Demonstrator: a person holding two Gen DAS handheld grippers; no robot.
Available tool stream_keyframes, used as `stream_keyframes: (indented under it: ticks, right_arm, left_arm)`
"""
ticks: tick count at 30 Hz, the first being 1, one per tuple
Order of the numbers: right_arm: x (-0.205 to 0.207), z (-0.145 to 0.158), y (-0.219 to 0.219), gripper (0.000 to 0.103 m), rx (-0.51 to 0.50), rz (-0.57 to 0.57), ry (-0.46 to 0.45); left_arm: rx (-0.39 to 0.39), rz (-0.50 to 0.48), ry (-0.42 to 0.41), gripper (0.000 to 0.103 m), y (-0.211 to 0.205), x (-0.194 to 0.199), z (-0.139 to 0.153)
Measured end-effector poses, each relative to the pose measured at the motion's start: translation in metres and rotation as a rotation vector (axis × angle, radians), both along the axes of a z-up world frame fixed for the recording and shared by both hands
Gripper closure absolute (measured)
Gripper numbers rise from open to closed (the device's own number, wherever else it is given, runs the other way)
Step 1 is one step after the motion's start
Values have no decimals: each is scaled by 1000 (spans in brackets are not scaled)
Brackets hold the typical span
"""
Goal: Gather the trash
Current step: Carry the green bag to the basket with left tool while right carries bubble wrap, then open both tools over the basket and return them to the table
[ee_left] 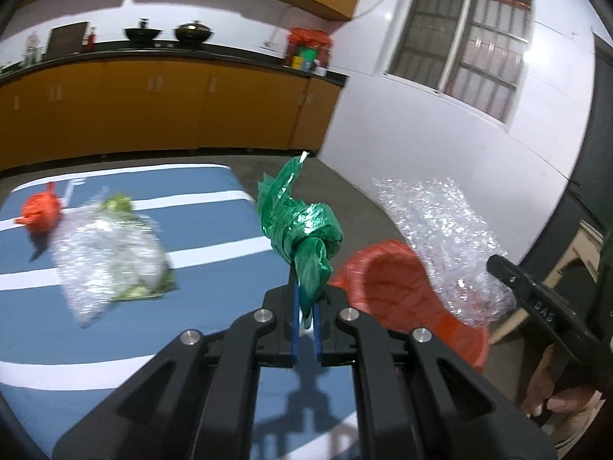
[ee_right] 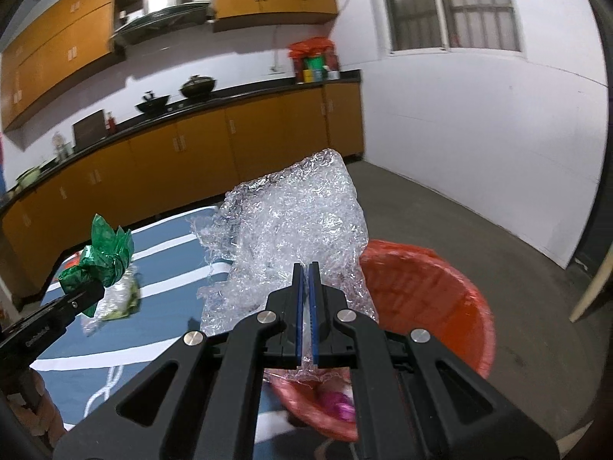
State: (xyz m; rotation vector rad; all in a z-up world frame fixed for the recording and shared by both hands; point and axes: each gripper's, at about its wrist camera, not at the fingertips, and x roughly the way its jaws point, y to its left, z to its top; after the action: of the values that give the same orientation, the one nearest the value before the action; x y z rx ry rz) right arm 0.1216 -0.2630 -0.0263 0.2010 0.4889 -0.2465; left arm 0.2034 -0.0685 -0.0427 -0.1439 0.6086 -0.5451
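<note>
Reading "DAS" on the right gripper [ee_left: 498, 266], clamping bubble wrap [ee_left: 440, 237].

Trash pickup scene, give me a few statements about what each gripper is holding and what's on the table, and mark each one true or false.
1. The left gripper is shut on a green plastic bag. True.
2. The right gripper is empty with its jaws wide apart. False: its jaws are closed on a sheet of clear bubble wrap.
3. The orange bin sits beside the blue striped table, off its right edge. True.
4. The table is bare. False: a knotted orange bag and a clear bag with green scraps lie on it.
5. The bubble wrap already lies at the bottom of the bin. False: it is held up above the bin's rim.
</note>
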Motion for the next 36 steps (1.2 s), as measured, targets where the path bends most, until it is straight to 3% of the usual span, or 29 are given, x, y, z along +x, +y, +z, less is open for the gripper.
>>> stream_keyframes:
  ticks: [13,24,26,28,30,32,33,36]
  right_arm:
    - [-21,-15,-51,100,30,-154,44]
    - [-14,-28,-71,99,88,-194,73]
    - [-11,-29,-73,99,100,-191,77]
    - [-7,-30,-74,98,113,-185,83]
    - [-5,-33,-75,93,121,-178,92]
    - [-5,-36,-76,64,127,-179,99]
    - [-8,-37,-77,59,133,-182,97]
    - [-13,-40,-80,56,133,-197,95]
  left_arm:
    - [3,-210,54,96,-94,-2,-20]
    - [16,-277,132,95,-138,19,-41]
    - [16,-284,144,88,-146,21,-45]
    - [20,-280,153,72,-151,23,-49]
    - [24,-275,157,65,-153,24,-53]
    - [27,-268,163,62,-150,25,-56]
    - [30,-260,164,60,-148,25,-57]
    - [39,-216,157,52,-137,27,-59]
